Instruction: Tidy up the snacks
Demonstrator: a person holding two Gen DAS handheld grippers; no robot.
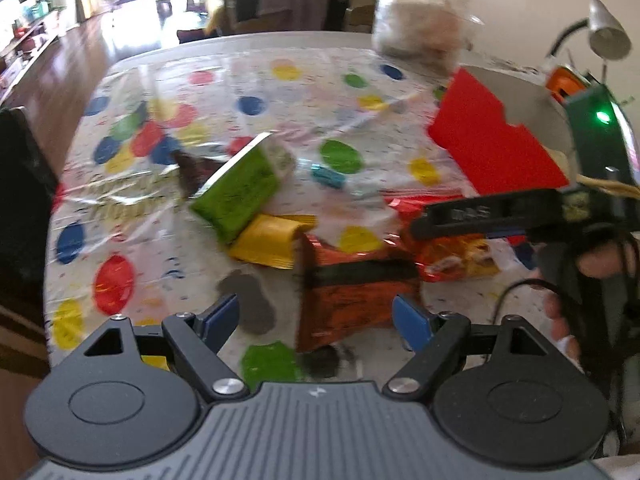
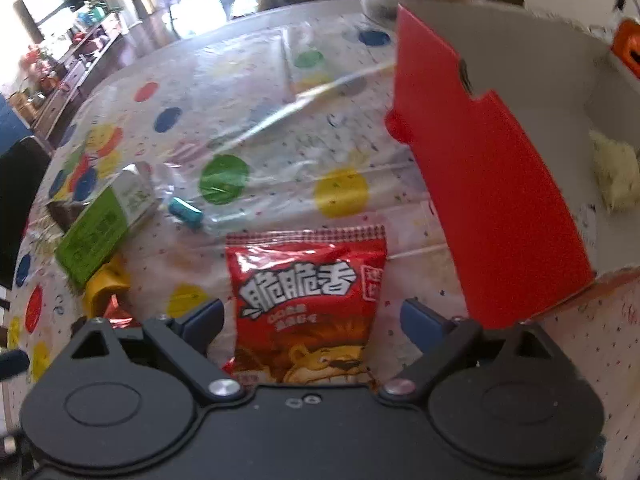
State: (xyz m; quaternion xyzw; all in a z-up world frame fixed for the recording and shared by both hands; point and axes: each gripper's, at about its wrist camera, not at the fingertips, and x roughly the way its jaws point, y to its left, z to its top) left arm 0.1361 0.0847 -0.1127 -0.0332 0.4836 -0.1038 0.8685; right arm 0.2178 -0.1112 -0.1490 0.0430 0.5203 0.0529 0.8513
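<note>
Looking through the left wrist camera first, I see my left gripper (image 1: 316,318) with its jaws wide apart and holding nothing, hovering over an orange packet (image 1: 352,292) that lies on the dotted tablecloth (image 1: 280,92); a green packet (image 1: 240,196) and a yellow packet (image 1: 272,244) lie touching each other just beyond. The frame is smeared, so I judge a rushed close could pinch the loose plastic cloth along with the foil, or nudge the orange packet sideways. My right gripper (image 1: 500,212) crosses near the same pile, and the two could clash. Through the right wrist camera, its jaws (image 2: 312,320) also stand wide open and empty, straddling a red lion snack bag (image 2: 308,304) whose lower end is hidden under the gripper body. The red box (image 2: 492,184) stands just beside on the right; its flap could catch a lifted bag. I see something pale yellow (image 2: 616,176) inside the box but cannot identify it.
</note>
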